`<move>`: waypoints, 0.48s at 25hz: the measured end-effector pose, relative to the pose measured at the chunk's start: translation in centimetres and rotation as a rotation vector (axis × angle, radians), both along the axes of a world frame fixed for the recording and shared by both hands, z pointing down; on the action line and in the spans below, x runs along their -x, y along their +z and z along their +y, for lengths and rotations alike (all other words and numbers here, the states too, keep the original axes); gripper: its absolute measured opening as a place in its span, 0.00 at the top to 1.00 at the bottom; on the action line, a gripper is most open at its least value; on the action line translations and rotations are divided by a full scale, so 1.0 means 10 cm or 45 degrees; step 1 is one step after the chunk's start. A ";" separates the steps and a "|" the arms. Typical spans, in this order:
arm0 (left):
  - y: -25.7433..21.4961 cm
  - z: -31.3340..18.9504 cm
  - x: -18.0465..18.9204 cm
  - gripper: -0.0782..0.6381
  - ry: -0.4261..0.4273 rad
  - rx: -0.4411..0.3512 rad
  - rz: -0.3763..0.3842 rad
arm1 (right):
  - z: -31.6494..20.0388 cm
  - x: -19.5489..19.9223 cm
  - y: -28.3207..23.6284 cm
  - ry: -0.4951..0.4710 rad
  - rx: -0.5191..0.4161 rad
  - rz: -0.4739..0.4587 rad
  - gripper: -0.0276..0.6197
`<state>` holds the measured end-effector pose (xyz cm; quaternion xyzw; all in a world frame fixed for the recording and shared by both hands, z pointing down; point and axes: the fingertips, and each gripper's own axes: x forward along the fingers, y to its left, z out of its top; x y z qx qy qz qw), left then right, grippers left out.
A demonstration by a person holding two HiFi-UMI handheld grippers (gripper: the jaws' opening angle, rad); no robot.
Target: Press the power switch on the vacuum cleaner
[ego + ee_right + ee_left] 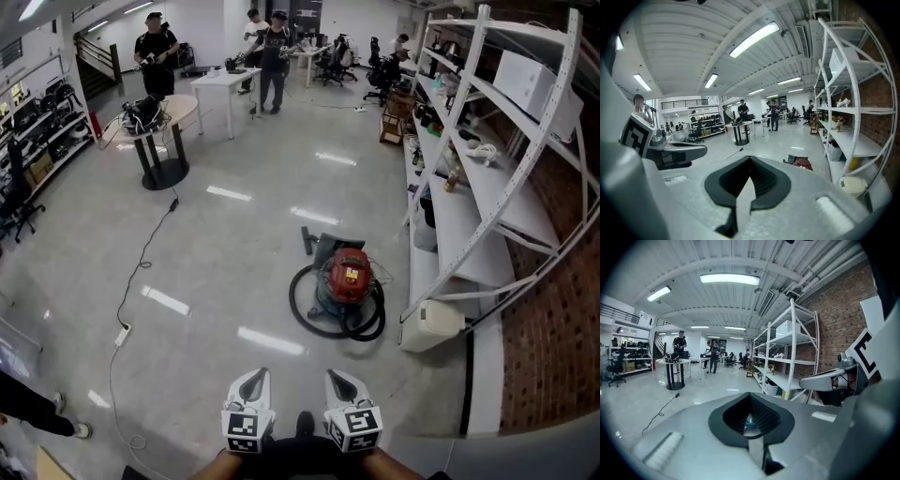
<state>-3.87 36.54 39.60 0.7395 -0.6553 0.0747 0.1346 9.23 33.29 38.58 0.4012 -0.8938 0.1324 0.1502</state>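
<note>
The red-topped canister vacuum cleaner (pixel 350 279), ringed by its black hose, stands on the glossy grey floor (pixel 216 272) beside the white shelving rack (pixel 469 187). The left gripper (pixel 253 378) and the right gripper (pixel 340 377) (jaws together, holding nothing) sit well apart from it.

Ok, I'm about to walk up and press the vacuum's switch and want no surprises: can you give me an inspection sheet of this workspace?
Surface: glossy grey floor, reflecting ceiling lights.
Job's things: red canister vacuum cleaner standing on the floor ahead, black hose coiled round it; switch too small to tell.
Clutter: white plastic jug beside the shelving's foot.
Grippers: left gripper and right gripper held low, jaws together, empty, far from the vacuum.
Cables: black cable trailing across the floor to a white power strip.
Surroundings: white metal shelving rack along a red brick wall; round pedestal table and people beyond.
</note>
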 end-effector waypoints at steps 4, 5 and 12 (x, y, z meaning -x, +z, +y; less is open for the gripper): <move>0.05 0.10 0.06 0.88 0.021 0.008 0.021 | 0.17 0.08 0.05 0.010 0.000 0.020 0.97; 0.07 0.12 0.07 0.88 0.027 0.010 0.026 | 0.21 0.10 0.06 0.008 0.007 0.032 0.97; 0.15 0.29 0.16 0.88 0.051 0.025 0.030 | 0.39 0.20 0.09 0.044 -0.001 0.042 0.97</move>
